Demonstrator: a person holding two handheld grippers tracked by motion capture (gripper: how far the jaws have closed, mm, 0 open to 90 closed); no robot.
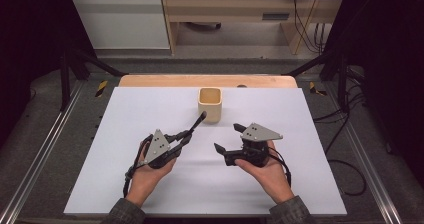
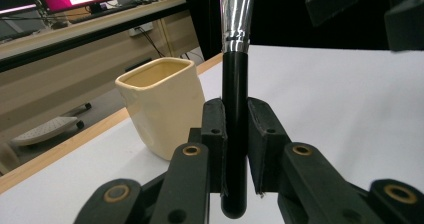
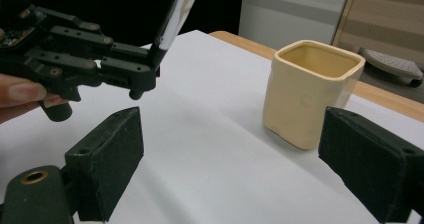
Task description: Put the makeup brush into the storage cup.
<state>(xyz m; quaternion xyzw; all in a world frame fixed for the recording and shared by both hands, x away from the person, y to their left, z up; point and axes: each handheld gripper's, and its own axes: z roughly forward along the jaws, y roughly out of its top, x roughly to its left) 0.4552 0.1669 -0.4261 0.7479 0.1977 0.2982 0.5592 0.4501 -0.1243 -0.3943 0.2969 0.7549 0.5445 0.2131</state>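
Note:
A cream square cup [image 1: 210,104] stands upright at the far middle of the white mat [image 1: 125,134]. My left gripper [image 1: 187,136] is shut on a black-handled brush [image 1: 196,124] with a silver ferrule, which slants up toward the cup's near left side. In the left gripper view the pads [image 2: 215,134] clamp the brush handle [image 2: 235,94], with the cup [image 2: 162,104] just beyond on the left. My right gripper [image 1: 229,137] is held low over the mat to the right, open and with nothing between its pads. The right gripper view has the cup [image 3: 310,91] ahead and the left gripper [image 3: 130,69] with the brush [image 3: 172,24] at left.
The mat lies on a wooden table [image 1: 207,80] whose far edge is close behind the cup. Black frame bars [image 1: 330,59] rise at both far corners. Cables [image 1: 345,124] lie on the floor to the right. A wooden cabinet [image 1: 250,14] stands beyond the table.

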